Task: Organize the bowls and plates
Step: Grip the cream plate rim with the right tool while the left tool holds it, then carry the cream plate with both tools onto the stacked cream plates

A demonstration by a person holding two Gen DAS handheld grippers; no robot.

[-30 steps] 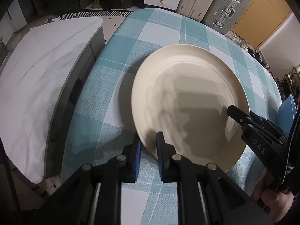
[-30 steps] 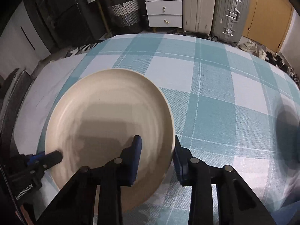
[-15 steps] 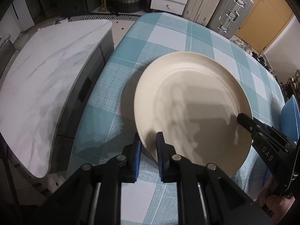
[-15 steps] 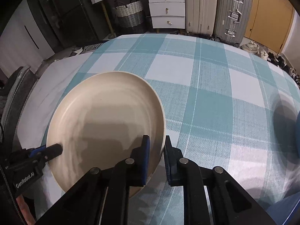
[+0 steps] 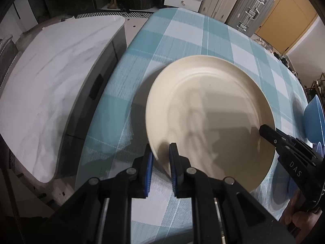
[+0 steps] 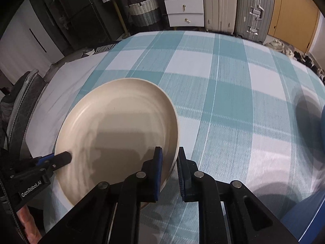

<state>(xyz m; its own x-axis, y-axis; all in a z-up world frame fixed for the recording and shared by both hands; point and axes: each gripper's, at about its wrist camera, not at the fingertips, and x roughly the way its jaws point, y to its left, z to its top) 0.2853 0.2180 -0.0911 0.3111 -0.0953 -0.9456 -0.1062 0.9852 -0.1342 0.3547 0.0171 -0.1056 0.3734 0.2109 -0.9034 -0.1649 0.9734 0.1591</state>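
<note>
The counter (image 5: 182, 34) fills most of both views, covered by a teal and white checked cloth (image 6: 233, 93). To its left in the left wrist view stands a lower white marble-patterned table (image 5: 50, 77) with a grey side, set just beside the checked cloth's edge. Beyond the counter's far end are two hard-shell suitcases (image 6: 235, 6), a white chest of drawers (image 6: 182, 4), a woven basket (image 6: 145, 10) and an orange-brown door (image 5: 284, 14).

The cream plate (image 5: 209, 118), large, round and empty, sits over the left part of the cloth, its near edge lifted a little so that a shadow lies beneath it. It is held from two sides. The left claw (image 5: 160, 162) is clenched on the plate's near left rim, one blue pad under the rim and one on the upper face. The right claw (image 6: 168, 166) has just been closing and now grips the plate's near right rim between its blue pads; in the left wrist view its black finger reaches onto the plate from the right.

A blue bowl (image 5: 313, 120) shows at the right edge of the left wrist view, apart from the plate. A hand (image 5: 294, 217) shows under the right claw's body
</note>
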